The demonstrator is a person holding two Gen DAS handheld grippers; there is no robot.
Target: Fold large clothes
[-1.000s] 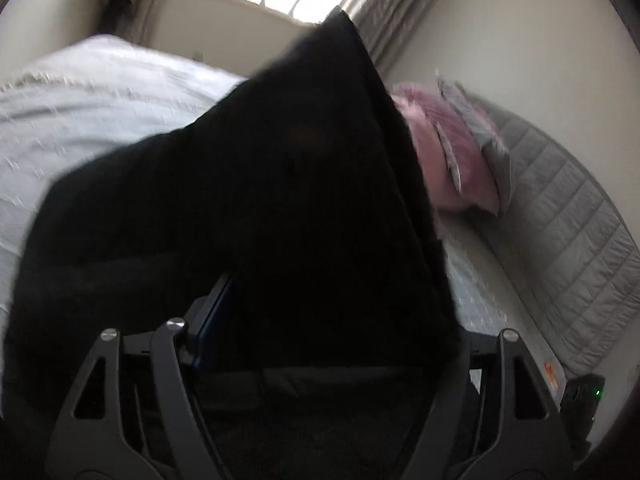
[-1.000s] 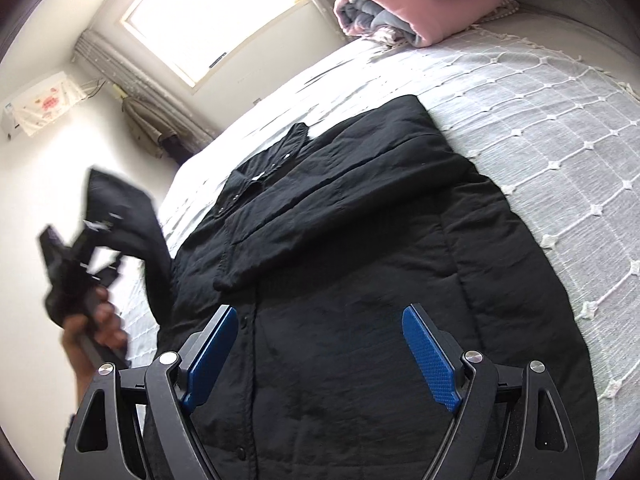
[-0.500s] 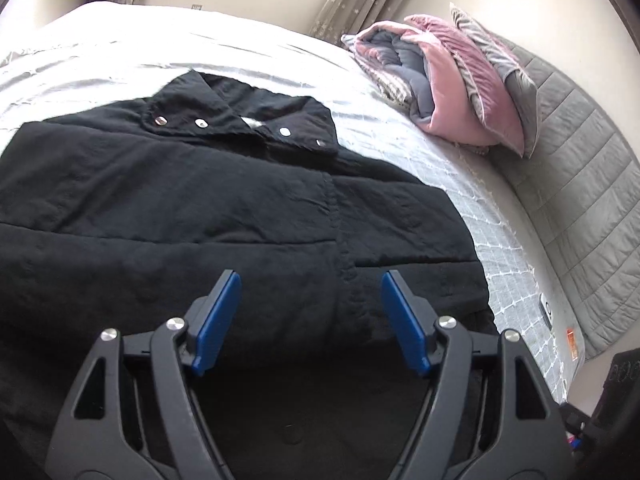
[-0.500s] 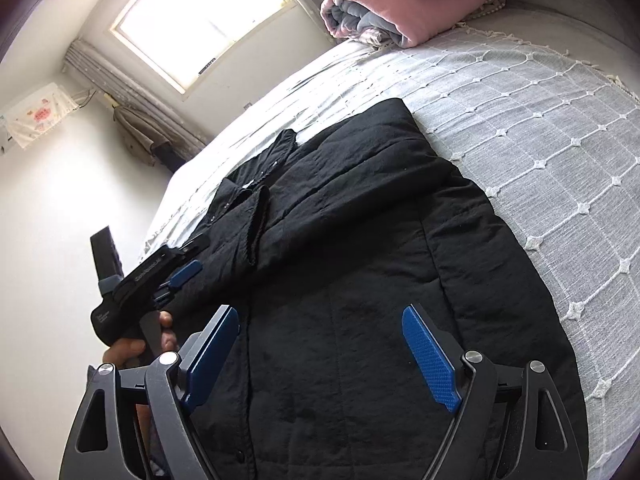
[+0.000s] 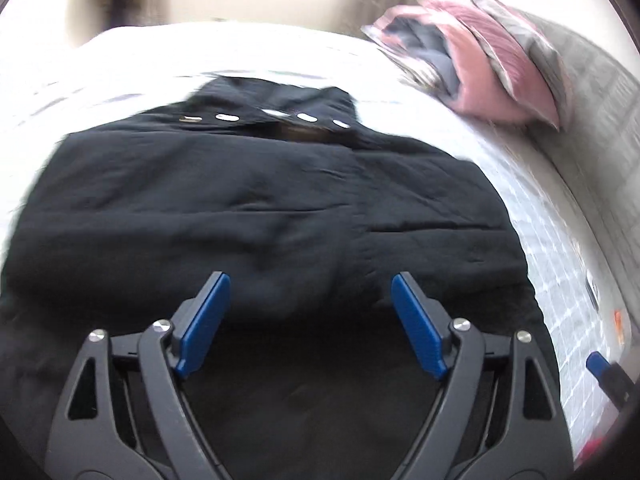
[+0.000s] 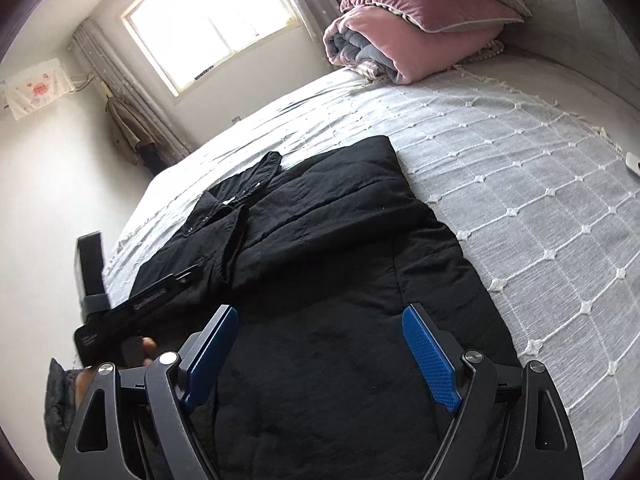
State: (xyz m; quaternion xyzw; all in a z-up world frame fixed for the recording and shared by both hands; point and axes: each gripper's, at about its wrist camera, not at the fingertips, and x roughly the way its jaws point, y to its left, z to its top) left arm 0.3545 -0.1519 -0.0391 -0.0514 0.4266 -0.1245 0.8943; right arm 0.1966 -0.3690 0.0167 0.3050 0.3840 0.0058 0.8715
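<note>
Sleeve now released and laid across black jacket at frame centre; left gripper and right gripper fingers spread wide, nothing held. Bottom fold judged next.

I've got the jacket lying flat on the bed, collar at the far end twd the window. Both sleeves lie folded in across the front. Pillow stack sits on the bed at the head, far right of the jacket & well apart. L gripper is over the near hem; R gripper is over the hem too, w/ bare bed to its right.
</note>
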